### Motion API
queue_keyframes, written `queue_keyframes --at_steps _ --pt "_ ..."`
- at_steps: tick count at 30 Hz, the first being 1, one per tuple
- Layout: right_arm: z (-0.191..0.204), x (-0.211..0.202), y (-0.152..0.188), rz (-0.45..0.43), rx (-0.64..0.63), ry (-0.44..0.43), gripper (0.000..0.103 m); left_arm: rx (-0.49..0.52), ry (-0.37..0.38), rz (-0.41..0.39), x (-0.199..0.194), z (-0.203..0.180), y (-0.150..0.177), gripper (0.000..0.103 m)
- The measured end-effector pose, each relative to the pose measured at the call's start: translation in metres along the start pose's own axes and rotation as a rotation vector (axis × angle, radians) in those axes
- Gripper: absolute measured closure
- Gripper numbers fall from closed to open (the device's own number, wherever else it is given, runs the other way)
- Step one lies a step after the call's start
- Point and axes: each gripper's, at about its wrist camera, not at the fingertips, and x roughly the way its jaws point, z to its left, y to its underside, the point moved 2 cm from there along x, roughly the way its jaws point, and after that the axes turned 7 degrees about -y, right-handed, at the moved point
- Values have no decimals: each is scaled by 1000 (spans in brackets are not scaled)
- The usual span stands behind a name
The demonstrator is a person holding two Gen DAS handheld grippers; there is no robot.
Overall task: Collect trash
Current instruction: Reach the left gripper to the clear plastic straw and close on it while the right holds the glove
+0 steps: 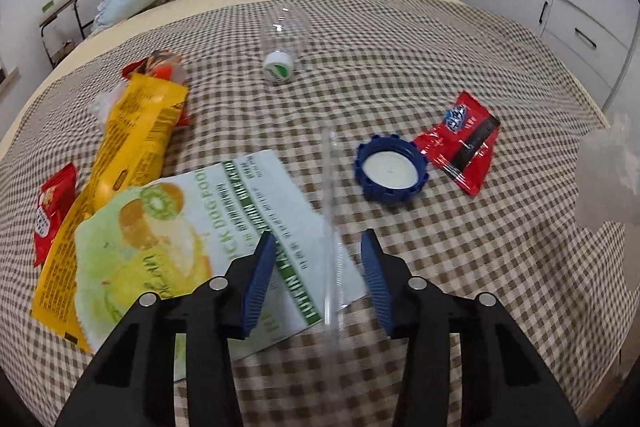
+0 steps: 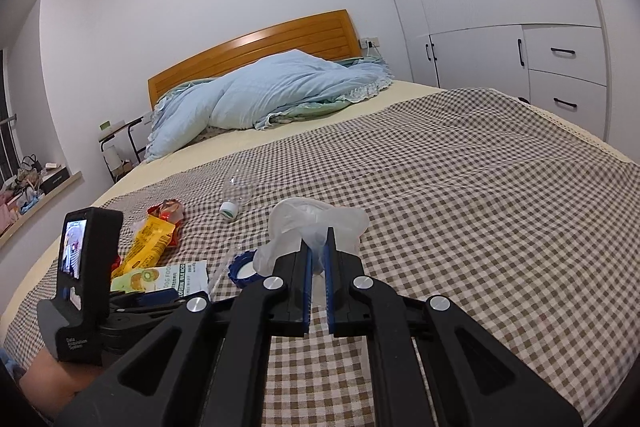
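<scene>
Trash lies on the checked bedspread [image 1: 460, 247]. My left gripper [image 1: 318, 241] points down with its blue pads apart. A clear plastic straw [image 1: 331, 187] runs between them, over the corner of a green-and-white dog food bag [image 1: 180, 227], and neither pad touches it. Beyond lie a blue lid [image 1: 390, 171], a red wrapper [image 1: 460, 147], a yellow wrapper [image 1: 132, 147] and a clear bottle [image 1: 282, 39] with a white cap. My right gripper [image 2: 319, 239] is shut on a thin whitish plastic bag [image 2: 316, 219], which also shows at the right edge of the left wrist view [image 1: 608, 179].
A small red packet [image 1: 52, 207] lies at the far left, and another red wrapper [image 1: 160, 63] lies behind the yellow one. A blue duvet [image 2: 260, 95] is heaped by the wooden headboard [image 2: 256, 47]. White cupboards [image 2: 520, 59] stand to the right, a side table [image 2: 120, 135] to the left.
</scene>
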Motion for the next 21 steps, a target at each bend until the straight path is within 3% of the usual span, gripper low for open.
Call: queue_keyframes --at_steps 8,13,21 --pt "-2 1 0 8 0 1 97 64 -63 37 11 -10 2 98" --pt "-2 1 0 11 -3 0 97 58 -39 46 11 -5 5 100" --pt "5 2 3 20 -23 -12 97 10 -10 -3 -9 6 1 100"
